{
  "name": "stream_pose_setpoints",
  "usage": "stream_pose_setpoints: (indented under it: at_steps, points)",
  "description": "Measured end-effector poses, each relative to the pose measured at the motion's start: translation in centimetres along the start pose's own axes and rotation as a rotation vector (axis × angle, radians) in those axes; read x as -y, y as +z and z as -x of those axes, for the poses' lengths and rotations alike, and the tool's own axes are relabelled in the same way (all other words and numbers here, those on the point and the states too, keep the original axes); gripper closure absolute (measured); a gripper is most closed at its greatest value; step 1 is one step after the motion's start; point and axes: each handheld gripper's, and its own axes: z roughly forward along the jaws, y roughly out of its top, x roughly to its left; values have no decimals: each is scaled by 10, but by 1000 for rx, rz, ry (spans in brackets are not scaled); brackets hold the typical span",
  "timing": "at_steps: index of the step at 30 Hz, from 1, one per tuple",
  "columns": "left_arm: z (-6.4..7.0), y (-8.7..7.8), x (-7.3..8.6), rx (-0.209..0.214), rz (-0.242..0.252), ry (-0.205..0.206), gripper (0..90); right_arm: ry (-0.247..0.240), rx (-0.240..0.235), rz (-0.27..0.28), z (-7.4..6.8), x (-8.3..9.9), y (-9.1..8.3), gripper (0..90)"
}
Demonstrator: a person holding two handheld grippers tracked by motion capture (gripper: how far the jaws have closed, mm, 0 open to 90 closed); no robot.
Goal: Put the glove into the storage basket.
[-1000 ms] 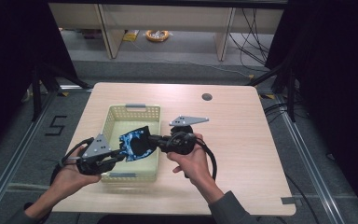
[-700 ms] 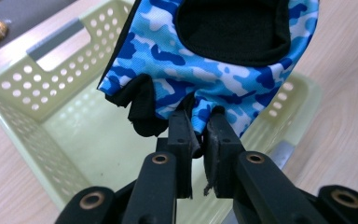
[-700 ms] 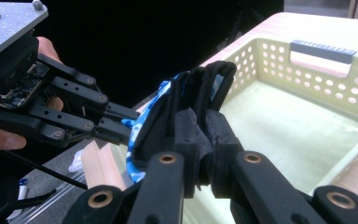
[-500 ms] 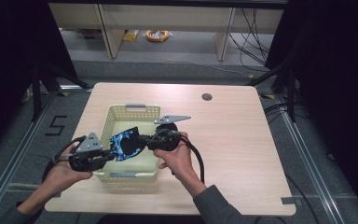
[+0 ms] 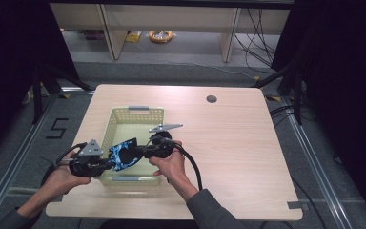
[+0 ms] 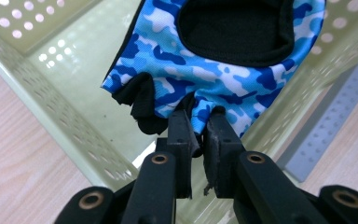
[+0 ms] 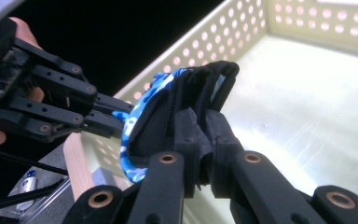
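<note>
A blue camouflage fingerless glove (image 5: 125, 153) with black lining hangs stretched between both grippers over the front left part of a pale yellow perforated basket (image 5: 132, 114). My left gripper (image 5: 106, 163) is shut on the glove's finger end (image 6: 200, 112), just past the basket's left wall. My right gripper (image 5: 140, 151) is shut on the glove's black cuff edge (image 7: 191, 100), above the basket's floor. In the right gripper view the left gripper (image 7: 116, 114) pinches the glove's far end.
The basket (image 6: 51, 98) stands on a light wooden table (image 5: 228, 143) with a grey handle plate at its near and far ends. A dark round grommet (image 5: 211, 99) sits at the table's far side. Cables trail from both grippers off the front edge.
Both grippers have carried the glove to the left and a little toward the front; it now hangs over the basket's front left part instead of its middle.
</note>
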Motion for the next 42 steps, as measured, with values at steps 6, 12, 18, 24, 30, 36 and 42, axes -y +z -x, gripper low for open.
stream_pose_setpoints:
  at_steps: [6,12,18,24,30,36,42]
  points:
    - [-2,6,4,-3,-22,-5,751,12,52,-60,7,5,13,853]
    - [-3,0,1,-22,-5,21,666,22,80,-100,10,7,18,854]
    - [-4,-12,-7,-21,30,38,618,25,82,-111,10,10,20,853]
    - [9,-16,-10,-21,64,39,550,30,82,-110,9,13,17,847]
    - [18,-17,-10,-4,79,25,501,23,98,-115,7,14,15,843]
    - [28,-19,-9,39,80,-24,426,27,93,-129,5,15,14,835]
    - [37,-19,-7,62,78,-35,384,4,104,-145,4,18,12,822]
